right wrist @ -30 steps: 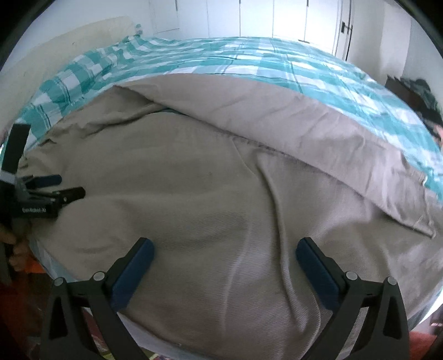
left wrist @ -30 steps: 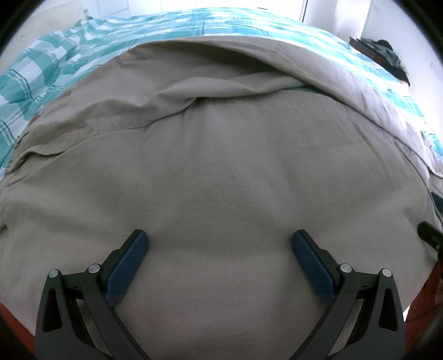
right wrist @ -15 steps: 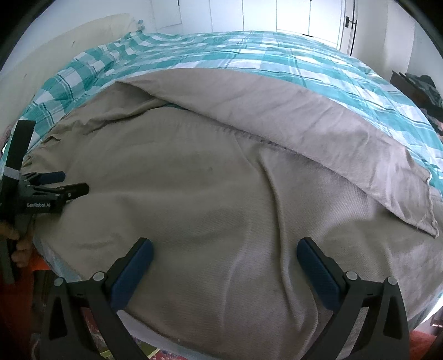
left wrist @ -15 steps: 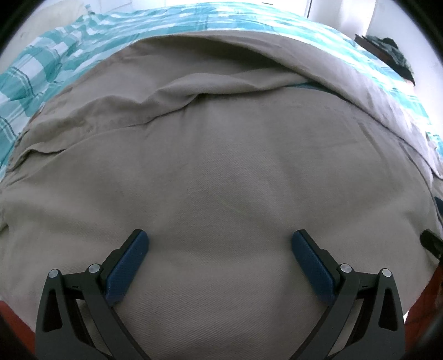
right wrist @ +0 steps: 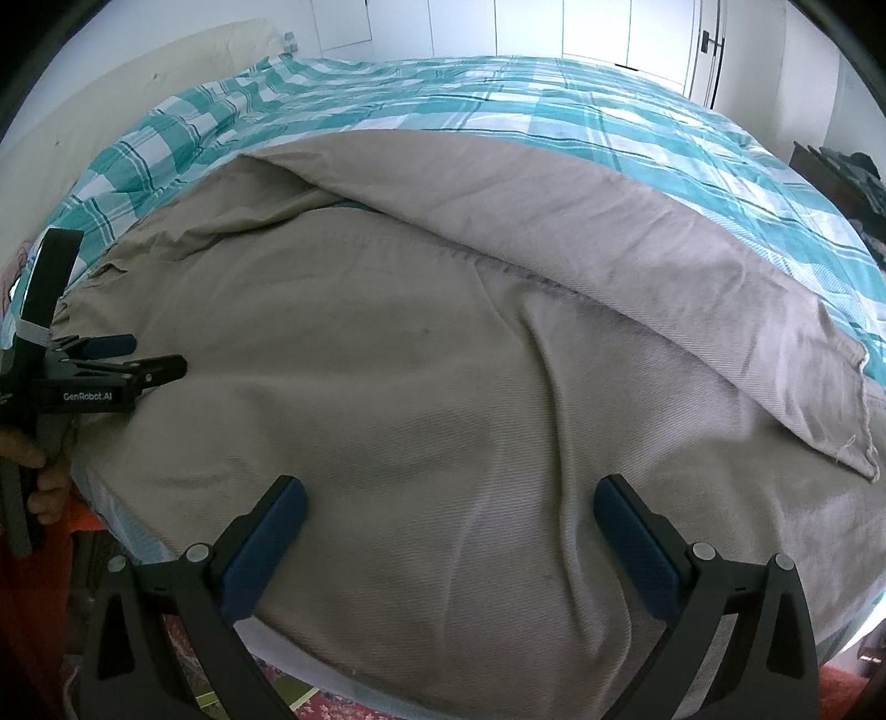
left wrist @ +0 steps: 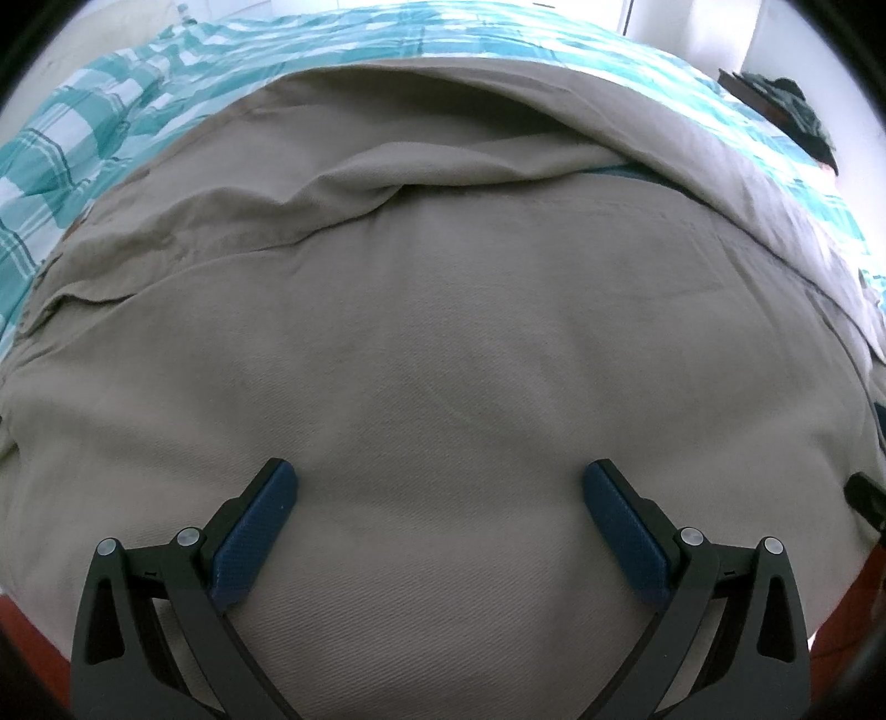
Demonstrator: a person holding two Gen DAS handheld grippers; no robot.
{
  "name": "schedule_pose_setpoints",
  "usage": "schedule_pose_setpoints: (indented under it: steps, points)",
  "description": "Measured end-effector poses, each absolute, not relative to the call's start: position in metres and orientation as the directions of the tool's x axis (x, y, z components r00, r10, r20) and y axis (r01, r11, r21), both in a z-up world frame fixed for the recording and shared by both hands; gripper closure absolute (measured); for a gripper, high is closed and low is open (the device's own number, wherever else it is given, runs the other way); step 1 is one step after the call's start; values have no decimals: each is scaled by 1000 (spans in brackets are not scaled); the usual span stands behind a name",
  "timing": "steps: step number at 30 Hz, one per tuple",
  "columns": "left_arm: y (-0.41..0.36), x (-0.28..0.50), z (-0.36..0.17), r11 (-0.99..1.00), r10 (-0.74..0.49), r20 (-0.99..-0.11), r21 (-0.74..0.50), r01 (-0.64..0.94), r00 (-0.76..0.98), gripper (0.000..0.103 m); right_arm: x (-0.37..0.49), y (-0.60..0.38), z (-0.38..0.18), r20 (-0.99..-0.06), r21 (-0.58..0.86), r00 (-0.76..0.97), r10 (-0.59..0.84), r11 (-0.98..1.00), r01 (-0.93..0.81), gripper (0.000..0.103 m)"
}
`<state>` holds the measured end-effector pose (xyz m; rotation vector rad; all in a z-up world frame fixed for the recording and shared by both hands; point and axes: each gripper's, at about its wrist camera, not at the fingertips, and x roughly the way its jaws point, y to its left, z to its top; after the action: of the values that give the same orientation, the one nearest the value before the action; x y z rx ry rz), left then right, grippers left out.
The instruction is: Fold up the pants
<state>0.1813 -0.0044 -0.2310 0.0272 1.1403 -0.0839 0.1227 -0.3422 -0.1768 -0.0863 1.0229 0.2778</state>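
Beige pants (left wrist: pixel 443 332) lie spread across the near side of a bed and fill the left wrist view. My left gripper (left wrist: pixel 440 490) hovers open just above the cloth near the waist end, its blue pads (left wrist: pixel 260 520) wide apart and holding nothing. In the right wrist view the pants (right wrist: pixel 387 387) run from left to right, with the far leg (right wrist: pixel 609 249) lying apart behind the near one and its frayed hem (right wrist: pixel 858 421) at the right. My right gripper (right wrist: pixel 448 512) is open over the near leg. The left gripper (right wrist: pixel 149 357) shows at the left edge.
A teal and white checked bedcover (right wrist: pixel 554 116) lies beyond the pants. A person's hand (right wrist: pixel 41 471) holds the left tool. The bed's near edge drops to a red patterned rug (right wrist: pixel 332 703). White cupboard doors (right wrist: pixel 598 27) and a dark pile of clothes (right wrist: pixel 864 183) stand behind.
Both views have drawn back a little, so the right wrist view shows more of the bedcover. The pants lie as before and both grippers stay open.
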Motion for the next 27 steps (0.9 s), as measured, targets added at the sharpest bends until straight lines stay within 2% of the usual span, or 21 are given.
schedule_pose_setpoints:
  steps: [10,13,17,21,23,27]
  points:
    - [-1,174,-234,996,-57,-900,-25,80,433,1,121,-342,-177,-849,53,495,186,961,-270,0]
    - [1,171,-234,996,-61,-897,-28,82,438,1,124,-356,-166,-838,115,489,241,955,-273,4]
    - [3,166,-233,996,-69,-884,-33,84,462,1,124,-425,-145,-725,328,631,274,944,-34,4]
    - [3,166,-232,996,-72,-889,-39,83,451,1,123,-483,-157,-611,623,684,398,775,105,4]
    - [4,168,-230,995,-76,-896,-43,85,436,1,130,-494,-171,-609,683,665,433,712,162,5]
    - [3,169,-228,995,-78,-908,-44,91,412,1,146,-522,-174,-667,688,652,360,633,355,20]
